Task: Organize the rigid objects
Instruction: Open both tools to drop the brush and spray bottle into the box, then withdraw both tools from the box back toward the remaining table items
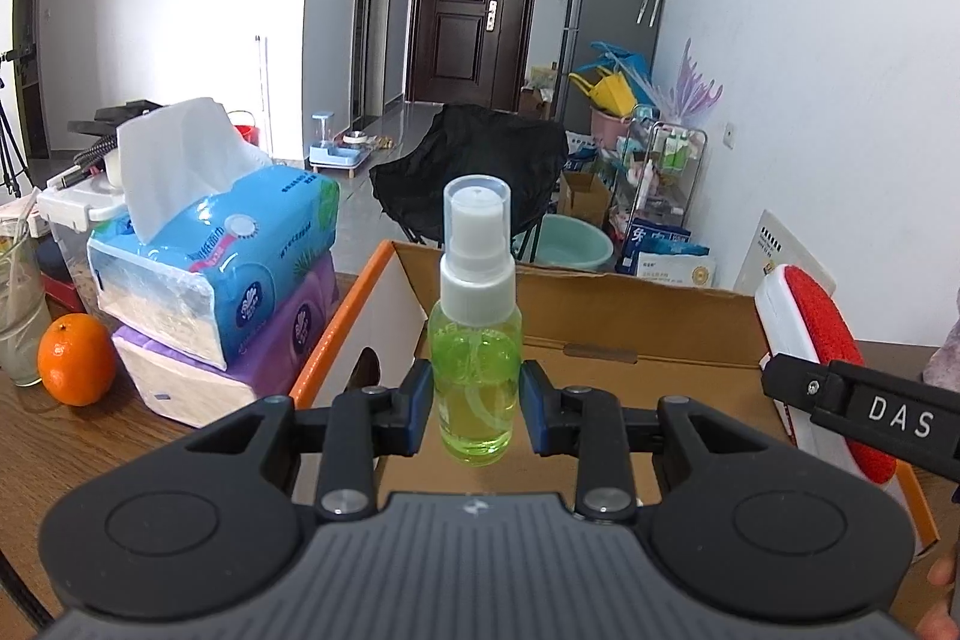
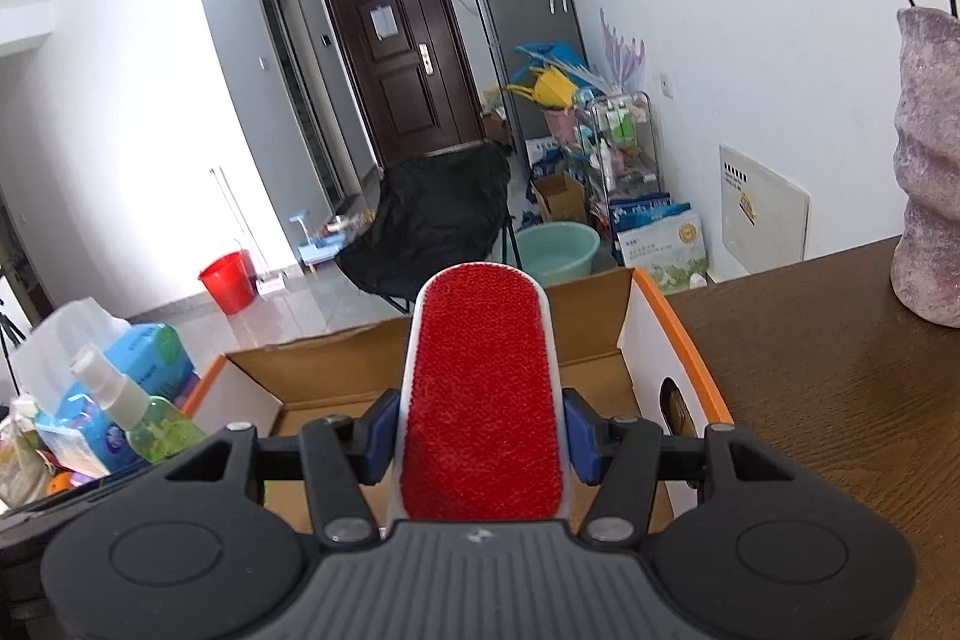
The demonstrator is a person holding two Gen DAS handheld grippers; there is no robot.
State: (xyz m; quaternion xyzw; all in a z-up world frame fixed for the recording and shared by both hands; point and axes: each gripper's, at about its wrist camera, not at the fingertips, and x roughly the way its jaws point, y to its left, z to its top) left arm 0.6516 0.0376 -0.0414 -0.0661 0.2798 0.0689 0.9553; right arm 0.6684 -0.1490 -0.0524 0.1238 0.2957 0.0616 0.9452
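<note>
Spray bottle (image 1: pixel 475 340) of clear plastic, half full of pale green liquid, with a white pump head under a see-through cap, stands upright between the blue pads of the left gripper (image 1: pixel 475 403), which is closed on its lower body. It hangs over the near edge of an open cardboard box (image 1: pixel 630 316) with orange rims and white outer sides. The right gripper (image 2: pixel 480 439) is closed on a lint brush (image 2: pixel 480 388), a long white oval body faced with red nap, pointing forward over the same box. The box sits on a dark wooden table (image 2: pixel 840 400). Left of it lie stacked tissue packs (image 1: pixel 240 280) and an orange (image 1: pixel 76 359).
</note>
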